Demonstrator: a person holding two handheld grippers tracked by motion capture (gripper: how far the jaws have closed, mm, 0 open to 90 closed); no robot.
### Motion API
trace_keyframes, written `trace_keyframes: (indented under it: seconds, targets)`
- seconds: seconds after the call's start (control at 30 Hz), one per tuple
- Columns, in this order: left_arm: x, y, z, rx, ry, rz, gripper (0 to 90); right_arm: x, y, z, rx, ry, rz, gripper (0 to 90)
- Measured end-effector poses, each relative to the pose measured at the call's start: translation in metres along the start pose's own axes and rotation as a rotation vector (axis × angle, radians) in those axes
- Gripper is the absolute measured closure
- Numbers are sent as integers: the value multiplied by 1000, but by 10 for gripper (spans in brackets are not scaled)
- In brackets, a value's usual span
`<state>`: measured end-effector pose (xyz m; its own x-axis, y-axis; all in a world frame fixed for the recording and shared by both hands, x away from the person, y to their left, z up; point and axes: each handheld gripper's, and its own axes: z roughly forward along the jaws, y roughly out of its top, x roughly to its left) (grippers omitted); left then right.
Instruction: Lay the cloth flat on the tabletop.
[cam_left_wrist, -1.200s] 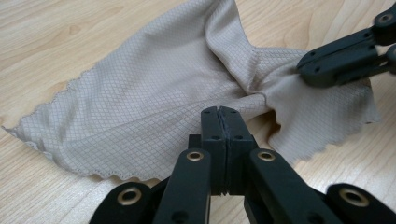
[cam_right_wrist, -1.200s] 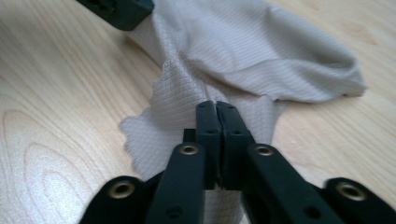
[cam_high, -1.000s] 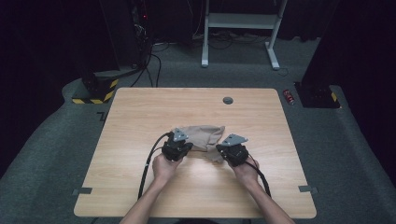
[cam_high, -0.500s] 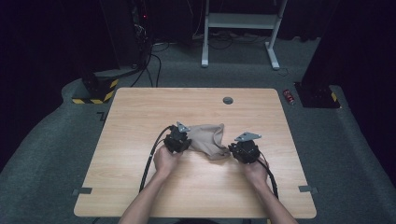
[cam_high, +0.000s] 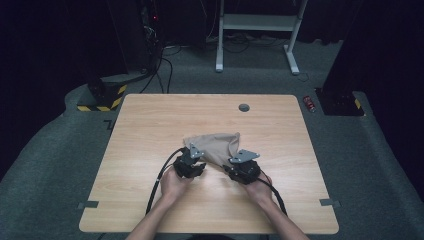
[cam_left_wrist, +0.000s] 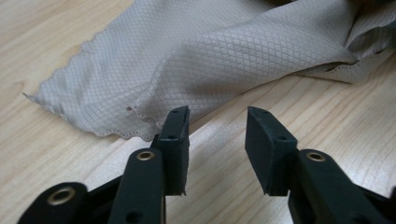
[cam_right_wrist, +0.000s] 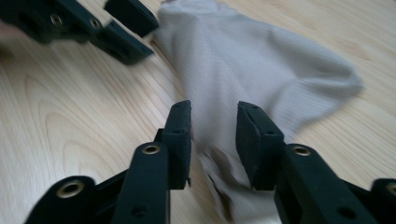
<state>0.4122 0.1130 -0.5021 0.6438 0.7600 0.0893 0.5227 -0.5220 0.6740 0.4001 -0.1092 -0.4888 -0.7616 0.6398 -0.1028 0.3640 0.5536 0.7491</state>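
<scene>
A beige cloth lies crumpled near the middle of the wooden tabletop, a little toward the person's side. In the left gripper view the cloth shows a fine diamond weave and a scalloped edge, with one layer folded over another and a corner spread flat on the wood at the left. In the right gripper view the cloth runs away from the camera as a long rumpled shape, blurred.

The left claw sits at the cloth's near left edge. Its jaws stand apart with bare wood between them in its own view, and the left jaw's tip is just at the scalloped hem; nothing is held. The right claw sits at the cloth's near right edge. Its jaws are also apart, and a strip of cloth lies in the gap between them, though they are not pressed onto it. The left claw also appears at the top left of the right gripper view, beside the cloth's far end.

A hand holds the left claw and another hand holds the right, forearms entering from the bottom. A black cable curves from the left claw toward the tabletop's near edge. A small round grommet sits near the far edge.
</scene>
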Motion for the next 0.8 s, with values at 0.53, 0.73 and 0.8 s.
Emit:
trace_keyframes:
  seconds: [0.53, 0.73, 0.8]
  targets:
    - [14, -18, -12, -127, 5, -120, 538, -13, 38, 37, 79, 24, 35, 891]
    - [12, -9, -4, -112, -9, -107, 547, -39, 51, 47, 90, -37, 109, 887]
    - [9, -4, 1, -106, -19, -97, 549, -46, 50, 55, 121, -65, 125, 886]
